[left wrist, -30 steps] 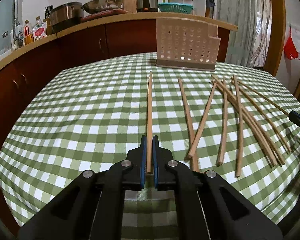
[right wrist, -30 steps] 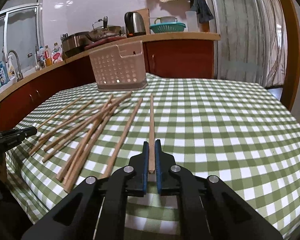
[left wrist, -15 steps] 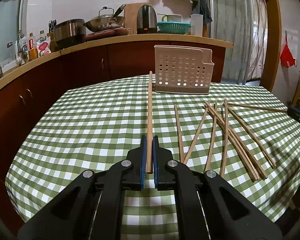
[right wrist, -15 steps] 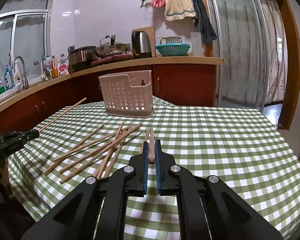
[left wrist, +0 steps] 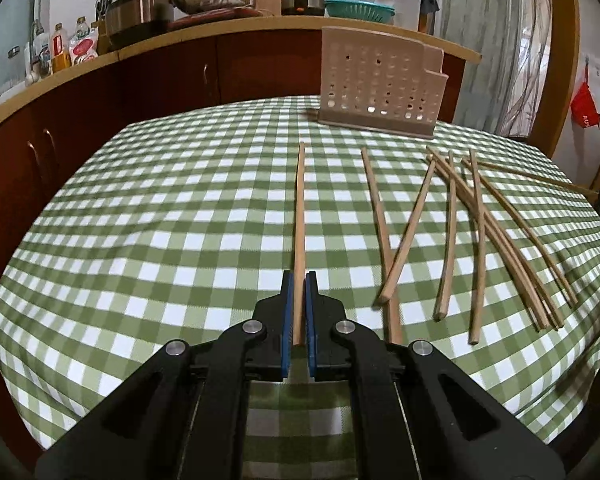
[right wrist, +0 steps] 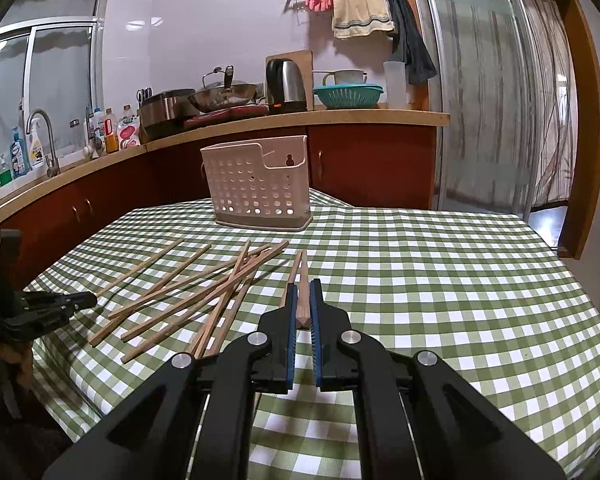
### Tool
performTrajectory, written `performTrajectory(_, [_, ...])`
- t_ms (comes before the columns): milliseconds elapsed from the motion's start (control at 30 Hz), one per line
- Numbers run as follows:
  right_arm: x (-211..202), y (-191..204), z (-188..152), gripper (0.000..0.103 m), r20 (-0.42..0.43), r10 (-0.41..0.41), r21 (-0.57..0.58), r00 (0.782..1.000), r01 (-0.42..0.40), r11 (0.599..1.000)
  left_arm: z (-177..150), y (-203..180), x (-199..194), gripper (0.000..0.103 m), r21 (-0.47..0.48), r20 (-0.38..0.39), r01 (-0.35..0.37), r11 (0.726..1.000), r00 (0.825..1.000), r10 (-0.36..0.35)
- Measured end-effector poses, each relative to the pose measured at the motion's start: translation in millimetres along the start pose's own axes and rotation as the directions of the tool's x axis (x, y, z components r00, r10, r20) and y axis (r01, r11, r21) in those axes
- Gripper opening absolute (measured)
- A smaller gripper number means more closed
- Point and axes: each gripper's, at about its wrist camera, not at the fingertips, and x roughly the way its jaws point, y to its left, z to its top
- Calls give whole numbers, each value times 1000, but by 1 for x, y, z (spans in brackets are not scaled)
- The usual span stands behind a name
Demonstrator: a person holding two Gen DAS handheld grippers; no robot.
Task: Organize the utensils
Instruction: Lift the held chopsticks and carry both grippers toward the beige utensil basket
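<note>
Holding one thin wooden chopstick (left wrist: pixel 299 240) in the left gripper (left wrist: pixel 299 320), jaws closed; right gripper (right wrist: pixel 303 320), jaws pinching another wooden chopstick (right wrist: pixel 303 280). Next, I judge: carry both ahead into the perforated white plastic holder (right wrist: pixel 256 188), tips down.

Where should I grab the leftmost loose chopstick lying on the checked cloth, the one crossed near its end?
Grip the leftmost loose chopstick around mid-length, coming down from above with the jaws straddling its width. It lies flat on the cloth, and a second chopstick crosses its near end, so the bare middle is probably cleanest.
</note>
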Motion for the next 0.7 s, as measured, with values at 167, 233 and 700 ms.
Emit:
performTrajectory(167, [0, 0, 0, 7, 1, 1, 2, 1000, -1, 1000, -5, 0, 2, 6, -4, -8, -3, 1000, 1000, 3])
performTrajectory(233, [-1, 0, 0, 7, 3, 1, 1, 1000, -1, 1000, -2, -2, -1, 6, 1, -1, 0, 1000, 1000, 0])
performTrajectory(700, [-1, 2, 3, 7, 14, 4, 2, 1000, -4, 1000, 12, -5, -25, 6, -14, 73, 3, 1000, 997, -2])
